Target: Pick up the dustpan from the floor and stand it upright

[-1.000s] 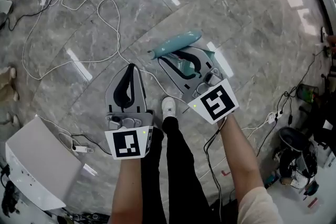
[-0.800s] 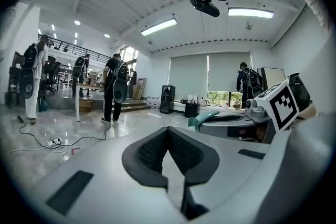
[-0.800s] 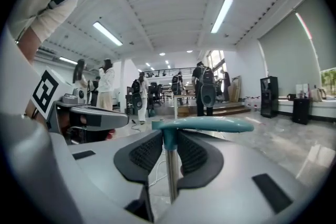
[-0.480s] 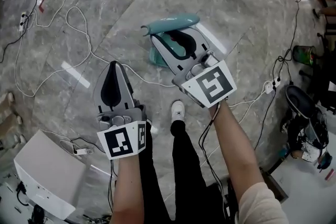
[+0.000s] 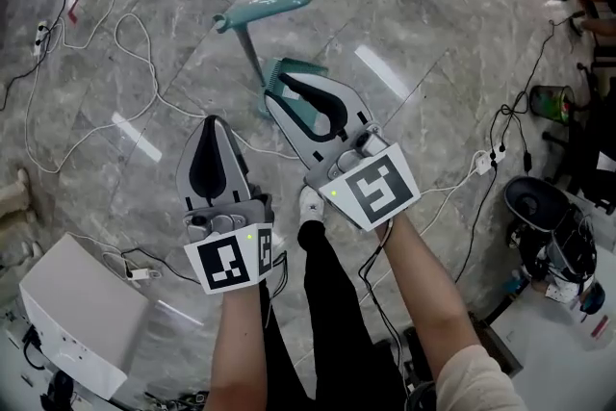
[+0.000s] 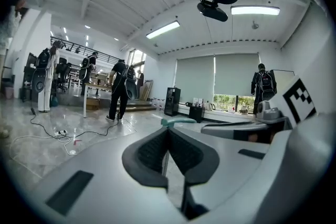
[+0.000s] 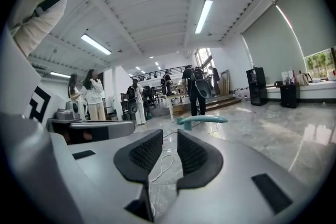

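Both tools have drawn back from the dustpan (image 5: pixel 262 8), whose teal handle now lies farther ahead of them. The left tool (image 5: pixel 214 124) has its tips together and holds nothing. The dustpan appears to stand upright on the floor (image 5: pixel 433 34), free, its pan just beyond the right tool (image 5: pixel 277 101), whose jaws are narrowly apart and empty. One dustpan, two tools. It looks like light, stiff plastic, tippy on its thin pole; the handle is the best place to grasp it.
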Tool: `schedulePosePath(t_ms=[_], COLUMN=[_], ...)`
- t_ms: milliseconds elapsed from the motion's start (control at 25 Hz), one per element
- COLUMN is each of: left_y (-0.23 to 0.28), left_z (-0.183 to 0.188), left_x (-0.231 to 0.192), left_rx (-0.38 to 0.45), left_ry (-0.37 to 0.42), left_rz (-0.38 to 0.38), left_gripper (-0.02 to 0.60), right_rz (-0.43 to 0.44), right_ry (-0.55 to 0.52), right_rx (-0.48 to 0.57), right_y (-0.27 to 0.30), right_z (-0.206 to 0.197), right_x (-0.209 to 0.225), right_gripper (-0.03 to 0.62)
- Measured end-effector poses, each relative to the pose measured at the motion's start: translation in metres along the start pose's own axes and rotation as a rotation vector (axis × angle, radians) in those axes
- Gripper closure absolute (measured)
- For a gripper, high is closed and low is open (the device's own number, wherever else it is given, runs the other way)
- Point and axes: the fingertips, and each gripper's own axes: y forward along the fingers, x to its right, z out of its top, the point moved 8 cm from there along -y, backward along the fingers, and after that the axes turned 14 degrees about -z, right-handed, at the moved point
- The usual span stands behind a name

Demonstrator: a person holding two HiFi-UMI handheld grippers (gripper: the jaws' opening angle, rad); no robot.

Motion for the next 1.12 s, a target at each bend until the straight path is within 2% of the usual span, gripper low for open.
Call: schedulePosePath(t_ms=[120,200,280,400,560,680,800,1000,1120], left_y=[-0.011,-0.019,-0.029,-0.064,-0.138,-0.178,-0.205,-0.237,-0.27], left_z=[0.03,0.066,0.112,0.193,0.275,0.311,0.334,0.367,0.386], left_x=[0.003,0.007,0.014,0.036,0.092,0.127,0.139,0.111,0.086], left_rx=[0.01,0.028,0.049,0.064,0.018,0.033,0.036,0.071,0.067], left_ry=[0.031,0.058,0.085,0.111,0.146,0.151,0.155,0.143,0.232], left_rz=[0.007,0.002,-0.012,-0.038,-0.099,-0.159,-0.223,-0.276,-0.323], left_gripper=[0.574,0.574,0.574,0.574,0.574,0.574,0.574,0.574,0.574], right_rz=[-0.037,-0.068,-0.083,-0.131,-0.176,-0.199,-0.232,-0.296,-0.349], right_ry=[-0.006,-0.021,-0.017,0.015,-0.014,-0.039,-0.047,-0.069,-0.063], right_rx=[-0.071,-0.085,-0.094,-0.052,0.01,0.029,0.041,0.08,0.111], right_y=[-0.032,-0.043,-0.054,-0.087,-0.161,-0.199,-0.224,-0.241,-0.241], right_z=[0.014,0.04,0.08,0.161,0.254,0.302,0.331,0.361,0.364], right_x=[-0.007,-0.013,-0.02,-0.038,-0.074,-0.092,-0.12,-0.178,-0.219], right_gripper=[0.507,0.576,0.577,0.577,0.577,0.577,0.577,0.577,0.577])
